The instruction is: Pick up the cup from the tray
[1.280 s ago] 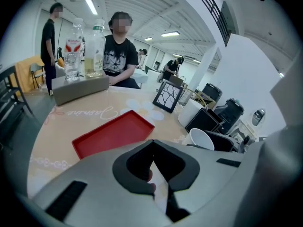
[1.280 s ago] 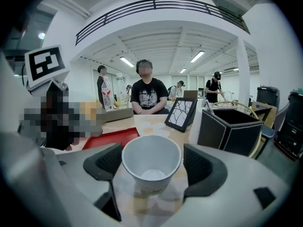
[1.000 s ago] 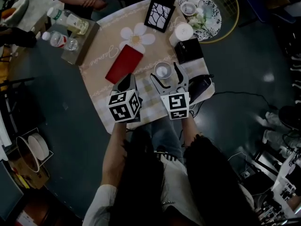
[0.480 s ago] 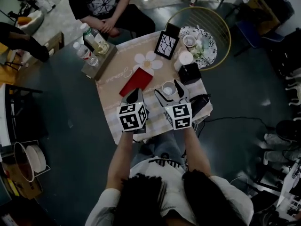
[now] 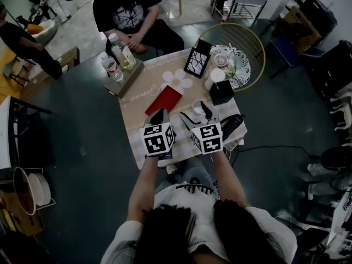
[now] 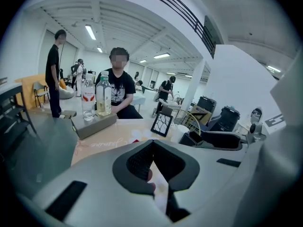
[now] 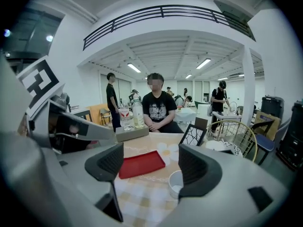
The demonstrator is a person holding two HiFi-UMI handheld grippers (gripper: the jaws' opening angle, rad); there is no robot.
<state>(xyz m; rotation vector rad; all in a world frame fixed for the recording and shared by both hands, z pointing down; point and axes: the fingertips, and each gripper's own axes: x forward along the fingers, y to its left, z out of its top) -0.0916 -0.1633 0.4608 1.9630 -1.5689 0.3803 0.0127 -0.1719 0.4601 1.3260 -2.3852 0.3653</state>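
A small white cup point(image 5: 197, 106) stands on the checked tablecloth, just right of a flat red tray point(image 5: 164, 99). My right gripper point(image 5: 193, 112) reaches along the cloth with a finger on each side of the cup. Its jaws are closing but the pads stand clear of the cup. In the right gripper view the cup point(image 7: 177, 184) sits low, close to the right finger, and the red tray point(image 7: 141, 163) lies beyond the gap of the right gripper point(image 7: 149, 162). My left gripper point(image 5: 159, 115) points at the tray's near edge, shut and holding nothing point(image 6: 151, 174).
Behind the cup are a black box point(image 5: 221, 91), a white cylinder point(image 5: 217, 75), a framed picture point(image 5: 197, 62) and a patterned plate point(image 5: 237, 65) against a round wire frame point(image 5: 245, 34). Bottles point(image 5: 118, 56) stand on a block at the far left corner. A person point(image 5: 129, 10) sits opposite.
The head camera has pulled back, so the table looks smaller and more floor shows. Both grippers keep their places, the right one still around the cup.
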